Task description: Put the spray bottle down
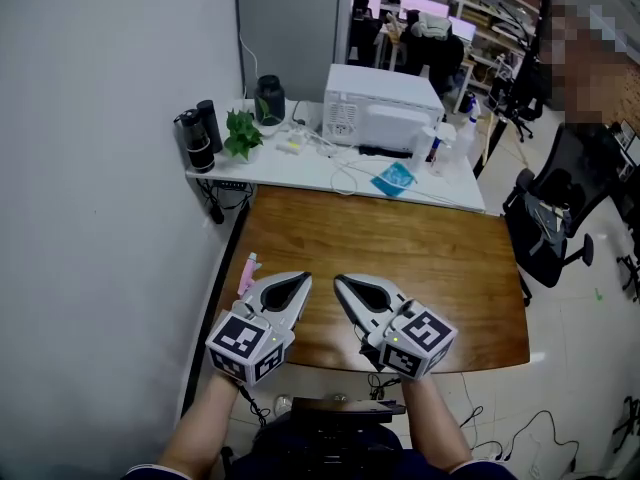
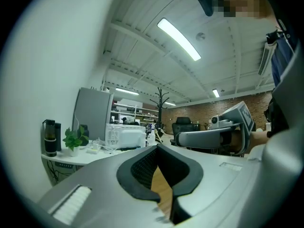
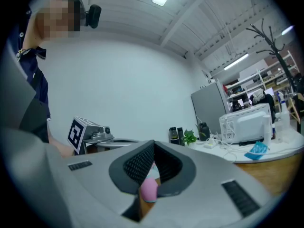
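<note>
A small pink spray bottle point(image 1: 247, 270) stands upright at the left edge of the wooden table point(image 1: 420, 258). My left gripper point(image 1: 305, 279) hovers just right of it, above the table's front part. Its jaws are shut with nothing in them, and only table wood shows through the gap behind the tips of the left gripper point(image 2: 157, 147). My right gripper point(image 1: 338, 281) is held beside it, tips nearly facing the left one, also shut and empty. In the right gripper view, the spray bottle's pink top point(image 3: 148, 189) shows through the opening behind the closed tips, apart from the pads.
A white desk point(image 1: 300, 173) behind the table carries a microwave point(image 1: 380, 108), a potted plant point(image 1: 240, 133), black flasks point(image 1: 197, 133), a dark kettle point(image 1: 269, 98), cables and a blue packet point(image 1: 394, 179). A white wall runs along the left. An office chair point(image 1: 550, 223) stands at the right.
</note>
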Demonstrator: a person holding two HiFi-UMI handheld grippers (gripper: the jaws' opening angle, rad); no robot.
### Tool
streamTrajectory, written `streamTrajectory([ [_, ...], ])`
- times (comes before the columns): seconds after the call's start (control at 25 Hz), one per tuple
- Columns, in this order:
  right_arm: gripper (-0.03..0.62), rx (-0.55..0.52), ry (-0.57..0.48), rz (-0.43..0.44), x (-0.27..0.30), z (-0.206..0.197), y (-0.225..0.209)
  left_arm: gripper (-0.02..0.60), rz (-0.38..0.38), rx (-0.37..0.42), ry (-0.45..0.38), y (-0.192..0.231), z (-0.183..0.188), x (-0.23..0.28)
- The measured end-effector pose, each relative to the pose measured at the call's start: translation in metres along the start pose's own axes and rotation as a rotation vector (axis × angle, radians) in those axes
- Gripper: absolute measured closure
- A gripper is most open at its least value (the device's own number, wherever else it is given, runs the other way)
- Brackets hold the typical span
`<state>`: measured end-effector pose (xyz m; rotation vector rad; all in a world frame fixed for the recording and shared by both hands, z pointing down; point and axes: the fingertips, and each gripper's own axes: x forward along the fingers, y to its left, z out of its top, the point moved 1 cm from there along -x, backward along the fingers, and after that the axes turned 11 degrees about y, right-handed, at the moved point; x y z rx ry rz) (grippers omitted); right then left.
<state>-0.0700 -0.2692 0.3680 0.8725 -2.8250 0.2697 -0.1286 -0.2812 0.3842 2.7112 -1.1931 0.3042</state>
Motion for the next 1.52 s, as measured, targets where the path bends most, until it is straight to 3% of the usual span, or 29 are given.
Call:
streamTrajectory([
  [0.32, 0.594, -0.026, -0.016, -0.043, -0.013, 0.009, -0.008, 0.572, -0.017, 0.011, -0.010, -0.006, 0.013, 0.007],
  [1.52, 0.594, -0.032, 0.011, -0.041, -0.015, 0.002, -0.005, 0.572, -0.028, -0.014, 0.018, -0.011, 0.002, 0.006],
])
